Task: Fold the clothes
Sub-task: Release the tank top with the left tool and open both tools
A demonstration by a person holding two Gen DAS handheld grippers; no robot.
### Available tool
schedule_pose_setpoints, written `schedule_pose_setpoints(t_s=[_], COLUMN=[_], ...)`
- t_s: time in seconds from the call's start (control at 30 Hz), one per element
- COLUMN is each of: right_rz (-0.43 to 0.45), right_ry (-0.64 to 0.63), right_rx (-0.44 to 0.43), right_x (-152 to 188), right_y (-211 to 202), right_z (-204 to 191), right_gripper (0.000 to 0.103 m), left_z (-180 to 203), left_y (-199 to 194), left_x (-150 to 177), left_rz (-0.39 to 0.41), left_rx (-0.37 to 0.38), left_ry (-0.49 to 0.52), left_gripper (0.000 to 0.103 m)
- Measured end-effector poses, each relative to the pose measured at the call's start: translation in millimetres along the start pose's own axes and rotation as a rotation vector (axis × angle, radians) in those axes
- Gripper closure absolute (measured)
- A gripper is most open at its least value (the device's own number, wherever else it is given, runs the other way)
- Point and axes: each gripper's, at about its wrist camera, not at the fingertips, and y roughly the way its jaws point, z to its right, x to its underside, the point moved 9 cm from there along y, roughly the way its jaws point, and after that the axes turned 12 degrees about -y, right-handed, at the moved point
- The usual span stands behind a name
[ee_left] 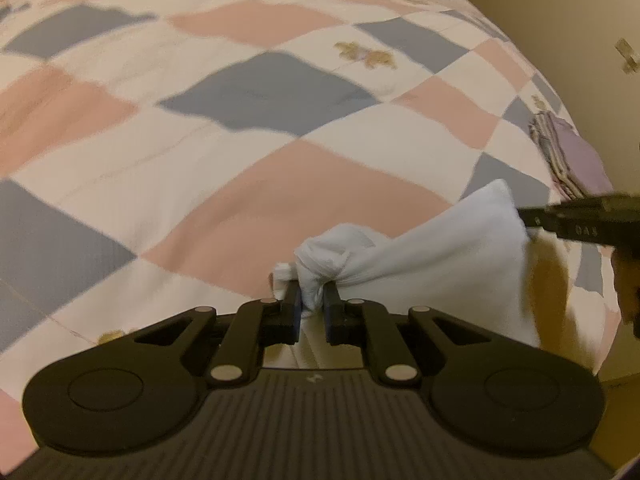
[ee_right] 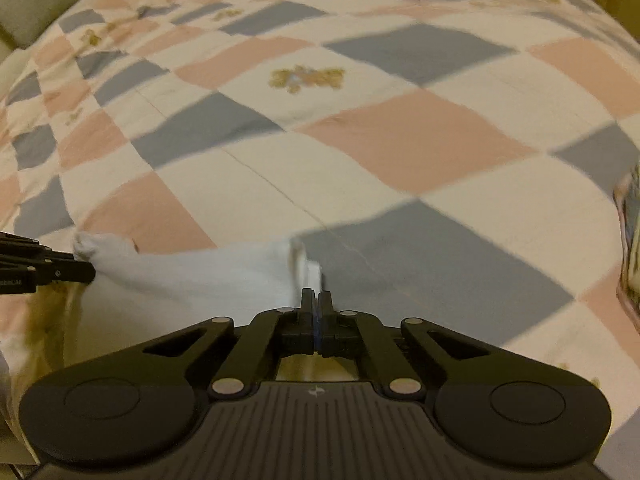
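Together, the two pairs of tongs are holding a white garment (ee_left: pixel 432 248) stretched in the air just above the bed (ee_left: pixel 200 152). From the left wrist view, the left tongs (ee_left: pixel 311 300) are clamping a bunched, knotted wad of the cloth between their blue pads (ee_left: pixel 296 312), which are standing slightly apart around the thick fabric. That view is also showing the right tongs (ee_left: pixel 532 220) coming in from the right, their tips touching the far top corner of the garment. Beyond them, near the bed's right edge, a folded stack of purple and striped clothes (ee_left: pixel 568 152) is lying; in the right wrist view only a blurred patterned edge (ee_right: pixel 630 240) is showing at that side.

From the right wrist view, the right tongs (ee_right: pixel 317 300) are pressing almost fully together on a thin edge of the cloth (ee_right: pixel 192 276), and the left tongs (ee_right: pixel 76 270) are gripping the opposite corner at far left.

A checked quilt of pink, grey-blue and cream squares is covering the bed. A beige wall (ee_left: pixel 560 20) is standing to the right of the left tongs, and a grey cushion (ee_right: pixel 32 4) is resting far ahead-left of the right tongs.
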Motion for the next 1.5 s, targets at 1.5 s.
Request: schedule_pose_setpoints(t_s=[1.5], right_rz=[-0.088], right_ry=[-0.176], right_rx=[0.001], right_x=[80], right_y=[-26], right_z=[-103], right_gripper=[0.078], left_z=[39], left_y=[-22], left_x=[96], left_rz=[0.043], left_rx=[-0.037], left_ry=[0.580], left_gripper=[0.085])
